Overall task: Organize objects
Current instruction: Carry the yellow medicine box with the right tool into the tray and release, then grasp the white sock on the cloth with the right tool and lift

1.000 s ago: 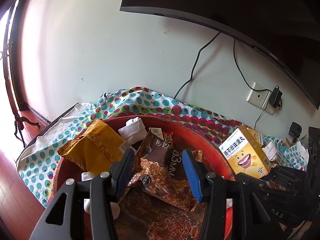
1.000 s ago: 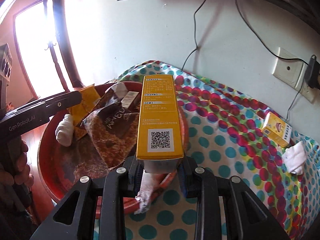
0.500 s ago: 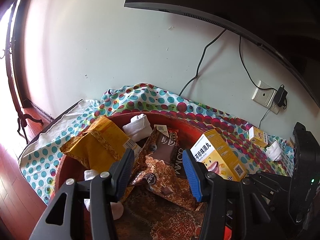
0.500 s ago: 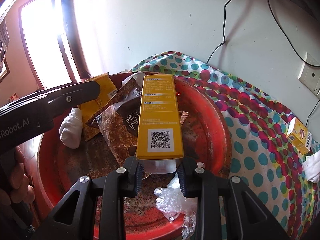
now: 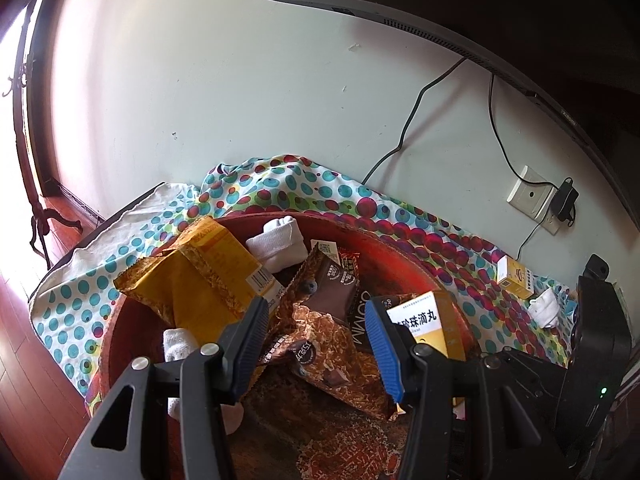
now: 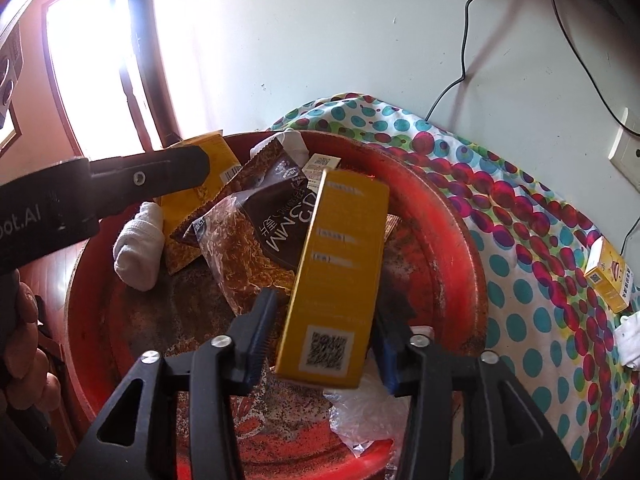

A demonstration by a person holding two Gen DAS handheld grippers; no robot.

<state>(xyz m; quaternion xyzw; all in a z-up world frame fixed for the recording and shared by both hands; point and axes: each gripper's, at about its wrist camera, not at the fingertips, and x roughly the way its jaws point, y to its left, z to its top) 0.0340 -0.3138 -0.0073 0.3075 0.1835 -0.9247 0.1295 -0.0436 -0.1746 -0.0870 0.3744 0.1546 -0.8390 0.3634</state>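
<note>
A round red tray [image 6: 452, 248] on the spotted cloth holds snack bags and rolled white socks. My right gripper [image 6: 326, 340] is open over the tray. A tall yellow box [image 6: 340, 268] sits tilted between its spread jaws, loose and blurred. The same box [image 5: 424, 328] shows in the left wrist view behind my right finger. My left gripper [image 5: 316, 344] is open and empty above a brown chocolate bag [image 5: 328, 292]. A yellow snack bag [image 5: 200, 276] lies at the tray's left, and also shows in the right wrist view [image 6: 192, 200].
A small yellow box [image 6: 608, 276] and a white sock [image 5: 546, 310] lie on the cloth [image 6: 532, 264] to the right of the tray. Crumpled clear plastic [image 6: 360, 412] lies in the tray's near side. Wall, cables and a socket [image 5: 530, 196] stand behind.
My right gripper carried the yellow box over the tray, then opened its jaws; the box now tilts left, loose. My left gripper stayed open above the tray.
</note>
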